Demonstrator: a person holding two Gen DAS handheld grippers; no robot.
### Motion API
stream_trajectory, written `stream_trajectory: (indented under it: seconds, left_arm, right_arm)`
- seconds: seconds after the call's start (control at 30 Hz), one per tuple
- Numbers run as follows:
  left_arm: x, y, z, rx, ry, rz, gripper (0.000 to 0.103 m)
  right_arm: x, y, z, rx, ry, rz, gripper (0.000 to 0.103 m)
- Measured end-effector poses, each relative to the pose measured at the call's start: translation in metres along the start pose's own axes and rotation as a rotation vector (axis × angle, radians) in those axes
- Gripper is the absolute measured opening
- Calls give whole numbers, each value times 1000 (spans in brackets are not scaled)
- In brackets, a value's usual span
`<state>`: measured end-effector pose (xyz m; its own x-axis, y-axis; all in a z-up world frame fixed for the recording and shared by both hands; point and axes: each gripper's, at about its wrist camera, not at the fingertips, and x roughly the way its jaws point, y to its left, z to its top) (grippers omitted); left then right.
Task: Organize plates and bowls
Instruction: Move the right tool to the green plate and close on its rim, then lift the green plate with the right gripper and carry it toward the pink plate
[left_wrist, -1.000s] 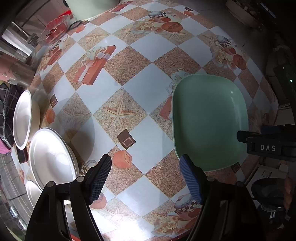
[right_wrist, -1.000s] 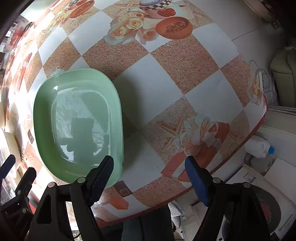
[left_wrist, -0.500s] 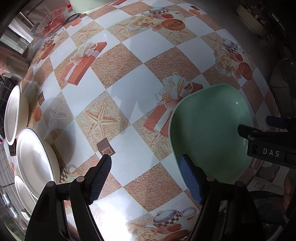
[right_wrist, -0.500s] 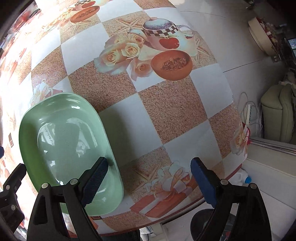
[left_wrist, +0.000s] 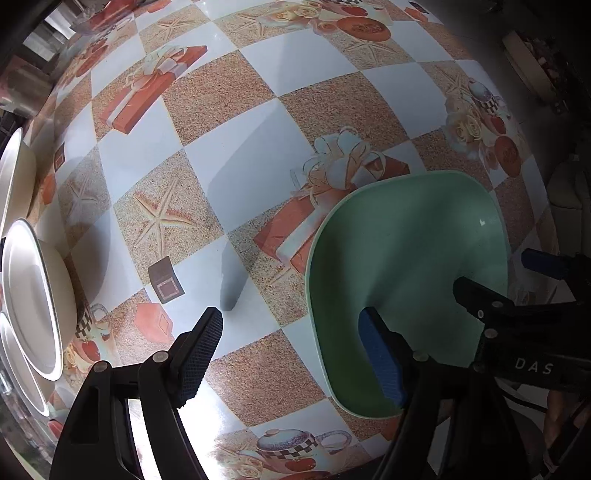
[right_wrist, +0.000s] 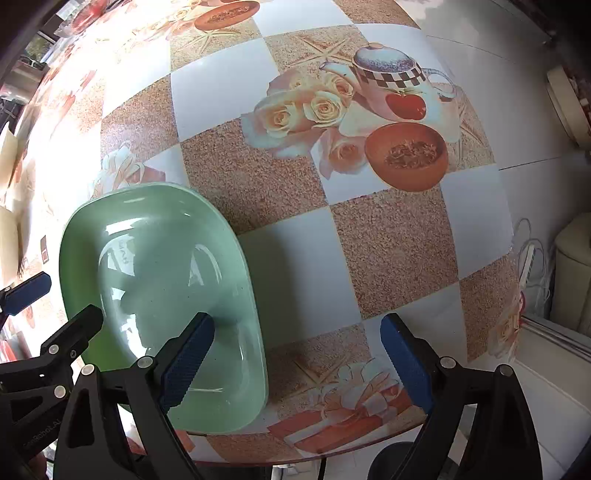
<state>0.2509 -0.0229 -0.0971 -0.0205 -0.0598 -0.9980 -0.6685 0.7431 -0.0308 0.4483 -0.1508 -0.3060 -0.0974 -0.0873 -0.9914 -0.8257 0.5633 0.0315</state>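
A pale green, rounded-rectangular plate lies flat on the patterned tablecloth near the table's edge. My left gripper is open and straddles the plate's left rim, with one finger over the plate and the other over bare cloth. In the right wrist view the same green plate sits at lower left. My right gripper straddles its opposite rim, jaws opening wide and pads clear of it. Each gripper shows at the edge of the other's view.
Several white plates and bowls stand close together along the table's left edge, with another white bowl behind them. The table's rim runs just below the green plate. Beyond it are floor tiles and a pale sofa.
My left gripper came lower and nearer the green plate, so one finger now overlaps its rim. My right gripper's jaws spread wider and it shifted, rolling, along the plate's other rim.
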Motion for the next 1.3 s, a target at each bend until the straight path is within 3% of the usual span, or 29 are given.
stream_trajectory:
  seconds: [0.03, 0.43, 0.63, 0.7, 0.83, 0.9, 1.07, 1.3]
  left_arm:
    - [2, 0, 0, -4, 5, -1, 79]
    - [8, -4, -5, -25, 4, -1, 82]
    - [11, 1, -4, 27, 14, -2, 81]
    - [7, -5, -2, 41, 9, -3, 76]
    - [1, -9, -1, 54, -7, -7, 64]
    - [-2, -13, -1, 64, -12, -13, 51]
    - [-6, -12, -4, 83, -21, -31, 25]
    - [-4, 19, -35, 78, -30, 4, 23]
  right_arm:
    - [7, -4, -1, 1, 11, 14, 102]
    - [3, 20, -9, -33, -5, 10, 102]
    - [-20, 56, 2, -65, -14, 28, 84]
    - [-27, 64, 0, -72, -26, 31, 78]
    - [-46, 88, 4, -87, -46, 55, 35]
    - [-49, 97, 8, -88, -43, 66, 24]
    - [-59, 128, 0, -92, -27, 75, 23]
    - [-63, 196, -26, -165, 12, 76, 23]
